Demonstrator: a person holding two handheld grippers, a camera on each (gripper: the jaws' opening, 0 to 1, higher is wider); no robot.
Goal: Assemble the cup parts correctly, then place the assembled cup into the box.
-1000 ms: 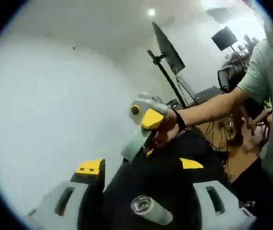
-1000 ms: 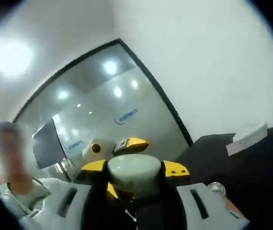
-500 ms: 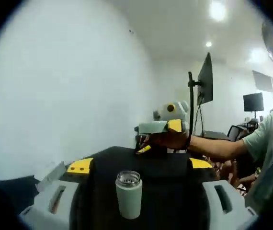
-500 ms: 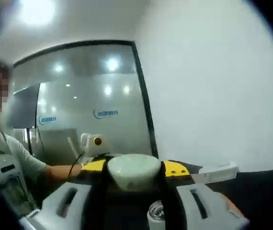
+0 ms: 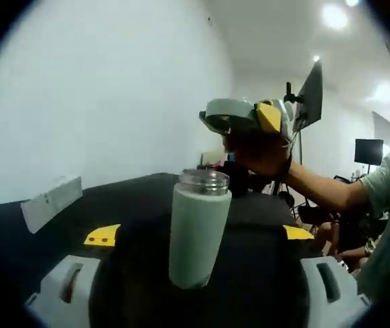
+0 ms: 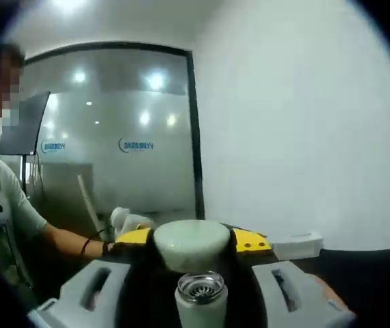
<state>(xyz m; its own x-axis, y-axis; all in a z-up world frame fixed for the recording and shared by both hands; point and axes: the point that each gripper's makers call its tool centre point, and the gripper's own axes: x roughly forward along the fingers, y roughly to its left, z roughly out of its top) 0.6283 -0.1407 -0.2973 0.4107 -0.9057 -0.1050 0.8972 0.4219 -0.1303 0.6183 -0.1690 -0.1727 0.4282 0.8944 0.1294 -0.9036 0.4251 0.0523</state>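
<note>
The left gripper point(image 5: 193, 273) pinches the cup point(image 5: 196, 229) upright, mouth up. The right gripper point(image 6: 191, 249) clamps the lid point(image 6: 191, 244) just above and behind that open mouth, so the lid must descend onto it.

Cup body point(image 5: 196, 232): matt pale-green coating, shiny bare-metal threaded mouth. Lid point(image 6: 191, 243): smooth matt plastic look. Table point(image 5: 133, 198): matt black.

cup body point(image 6: 200, 304) base cut off | box point(image 5: 50, 203) blurred; contents untellable
</note>
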